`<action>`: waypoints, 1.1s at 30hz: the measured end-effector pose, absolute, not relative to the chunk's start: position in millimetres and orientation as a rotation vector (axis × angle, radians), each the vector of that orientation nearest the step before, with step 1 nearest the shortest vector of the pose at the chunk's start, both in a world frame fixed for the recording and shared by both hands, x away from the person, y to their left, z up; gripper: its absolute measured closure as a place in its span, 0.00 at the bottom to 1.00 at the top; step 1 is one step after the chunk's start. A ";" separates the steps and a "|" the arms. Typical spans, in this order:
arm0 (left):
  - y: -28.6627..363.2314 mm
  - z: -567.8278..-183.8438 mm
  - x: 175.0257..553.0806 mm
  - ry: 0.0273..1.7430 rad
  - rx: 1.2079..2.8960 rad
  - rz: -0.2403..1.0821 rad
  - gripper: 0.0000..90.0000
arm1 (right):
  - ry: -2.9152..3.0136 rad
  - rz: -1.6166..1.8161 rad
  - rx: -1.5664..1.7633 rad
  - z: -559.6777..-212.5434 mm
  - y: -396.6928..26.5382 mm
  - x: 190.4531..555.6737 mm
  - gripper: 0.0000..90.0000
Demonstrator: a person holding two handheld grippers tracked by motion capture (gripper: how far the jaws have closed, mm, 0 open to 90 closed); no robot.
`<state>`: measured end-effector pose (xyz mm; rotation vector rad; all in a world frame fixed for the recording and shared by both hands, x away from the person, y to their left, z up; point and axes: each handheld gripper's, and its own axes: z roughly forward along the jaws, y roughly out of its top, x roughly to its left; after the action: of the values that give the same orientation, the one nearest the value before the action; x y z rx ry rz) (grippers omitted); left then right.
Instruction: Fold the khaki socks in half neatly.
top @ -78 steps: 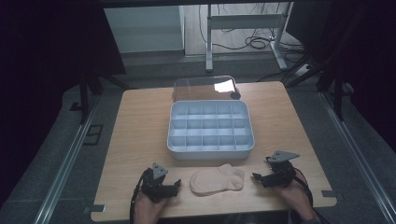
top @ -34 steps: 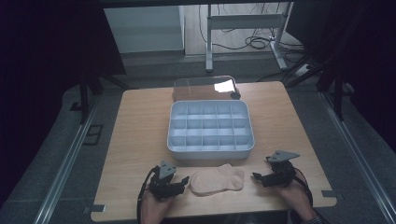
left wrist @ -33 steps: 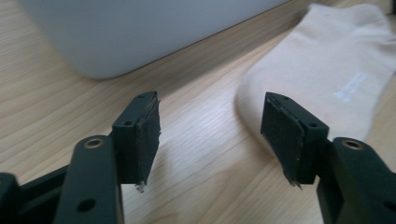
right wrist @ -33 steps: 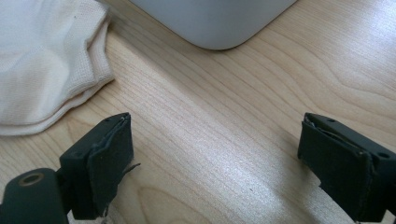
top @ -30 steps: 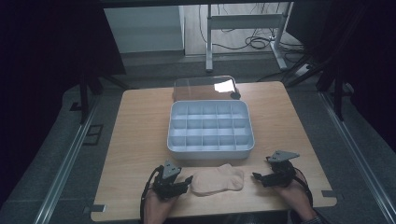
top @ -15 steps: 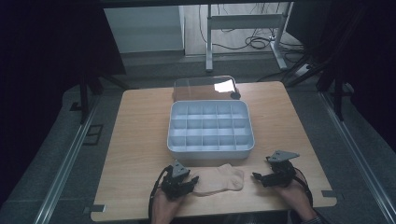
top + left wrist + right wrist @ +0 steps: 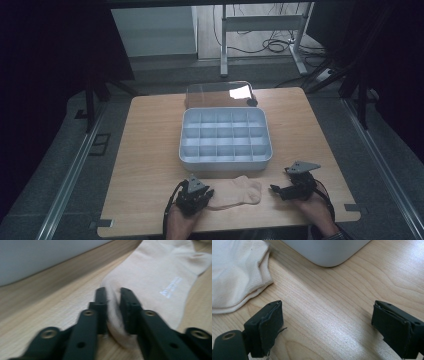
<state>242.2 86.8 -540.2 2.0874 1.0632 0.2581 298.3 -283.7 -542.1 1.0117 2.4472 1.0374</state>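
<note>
A beige sock (image 7: 235,192) lies flat on the wooden table in front of a grey compartment tray (image 7: 225,162). My left gripper (image 7: 207,195) is at the sock's left end. Its jaws have just been closing, and in the left gripper view the pads (image 7: 126,307) of my left gripper (image 7: 113,305) pinch a fold of the sock (image 7: 155,277) against the table. My right gripper (image 7: 274,190) rests to the right of the sock. In its own view, my right gripper (image 7: 327,322) stands open over bare wood, the sock's edge (image 7: 234,272) at upper left, untouched.
The tray's rounded corner (image 7: 327,252) sits just beyond the right gripper. A clear lid (image 7: 220,92) lies behind the tray at the table's far side. The table's front edge (image 7: 225,227) is close under both hands.
The left gripper slid right to the sock's end and its jaws closed on the fabric. The right gripper and the tray kept still.
</note>
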 end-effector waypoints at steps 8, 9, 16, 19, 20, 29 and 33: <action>84.2 -538.3 242.2 1.082 2.092 0.263 0.94 | 2.437 1.041 1.018 -541.7 -284.2 298.1 0.15; 83.9 -538.3 242.1 1.083 2.089 0.269 0.94 | 2.433 1.045 1.017 -541.7 -284.4 297.9 0.17; 84.4 -538.3 242.7 1.078 2.086 0.281 0.94 | 2.435 1.063 1.002 -539.2 -282.9 293.6 0.36; 84.3 -538.9 242.4 1.074 2.086 0.290 0.94 | 2.449 1.058 0.990 -537.7 -279.8 291.9 0.40; 84.1 -539.2 242.2 1.071 2.086 0.294 0.94 | 2.454 1.059 0.987 -537.2 -278.8 291.4 0.41; 86.8 -541.1 243.1 1.065 2.084 0.318 0.85 | 2.480 1.143 1.000 -525.6 -272.0 287.8 0.58; 87.6 -541.0 243.7 1.066 2.086 0.315 0.82 | 2.501 1.158 0.971 -520.1 -264.2 285.7 0.64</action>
<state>243.7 87.6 -541.0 2.0860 1.0665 0.3148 285.7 -264.2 -520.1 0.9713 2.5010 1.1582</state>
